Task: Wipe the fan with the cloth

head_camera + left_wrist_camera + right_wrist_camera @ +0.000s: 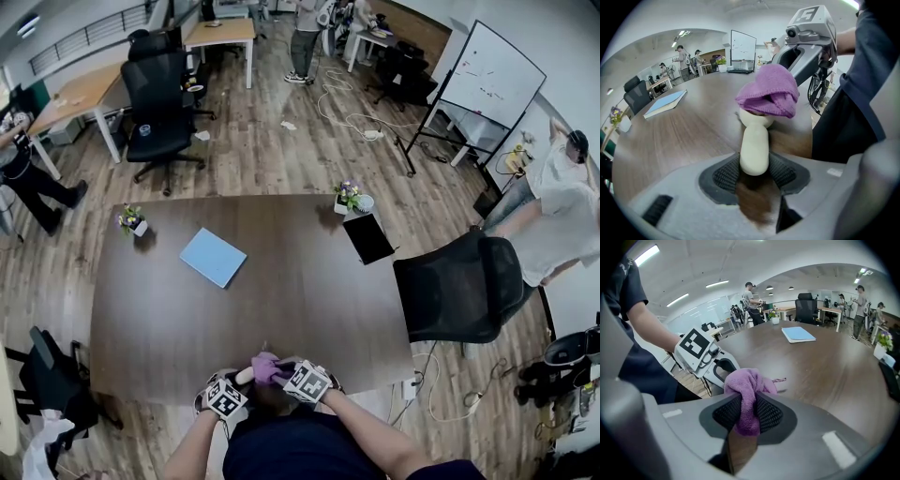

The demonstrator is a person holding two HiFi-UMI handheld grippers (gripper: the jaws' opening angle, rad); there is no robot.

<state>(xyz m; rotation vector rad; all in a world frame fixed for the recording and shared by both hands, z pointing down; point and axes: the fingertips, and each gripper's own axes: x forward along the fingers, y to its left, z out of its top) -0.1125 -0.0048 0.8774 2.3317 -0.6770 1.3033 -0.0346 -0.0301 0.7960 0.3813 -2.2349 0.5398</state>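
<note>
With the left tool (754,171) clamped on the cream handle of the fan (754,145) at the near edge of the surface (281,309) and the right tool (747,417) pinching the purple cloth (749,390) draped over its head, hold the handle steady and rub lightly.

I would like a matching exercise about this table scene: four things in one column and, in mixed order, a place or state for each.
1. purple cloth
2. fan
3. blue book
4. black tablet

A. gripped by the left gripper
B. lying flat, alone on the table
C. right beside a flower pot
D. gripped by the right gripper

Pairs: 1-D, 2-A, 3-B, 4-C
</note>
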